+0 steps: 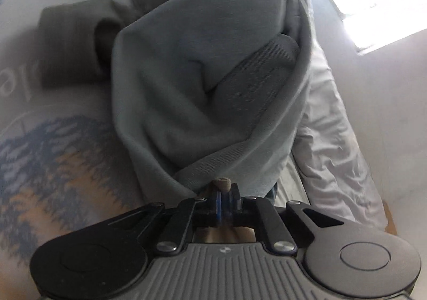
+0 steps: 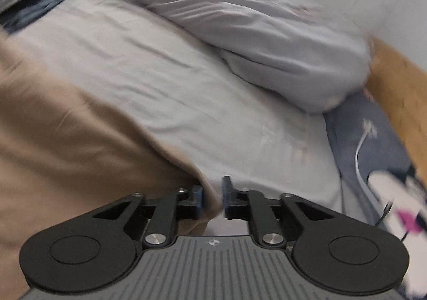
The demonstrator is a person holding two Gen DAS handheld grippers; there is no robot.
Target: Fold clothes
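Observation:
In the left wrist view my left gripper (image 1: 225, 202) is shut, with a small nub of tan cloth (image 1: 221, 183) sticking out between its blue pads. Right behind the fingertips lies a crumpled grey-blue sweatshirt (image 1: 202, 65), its ribbed hem (image 1: 213, 158) nearest me. A dark olive garment (image 1: 66, 41) lies to its left. In the right wrist view a wide tan garment (image 2: 66, 126) spreads over the left of the bed. Its edge runs between the fingers of my right gripper (image 2: 212, 197), which is closed on a thick fold of it.
The clothes rest on a printed blue and orange blanket (image 1: 40, 156). A pale sheet (image 2: 165, 81) covers the mattress, with a rumpled white duvet (image 2: 253, 33) along the far side. At right are a wooden bed frame (image 2: 400, 91), a white cable (image 2: 359, 150) and a bright window (image 1: 373, 1).

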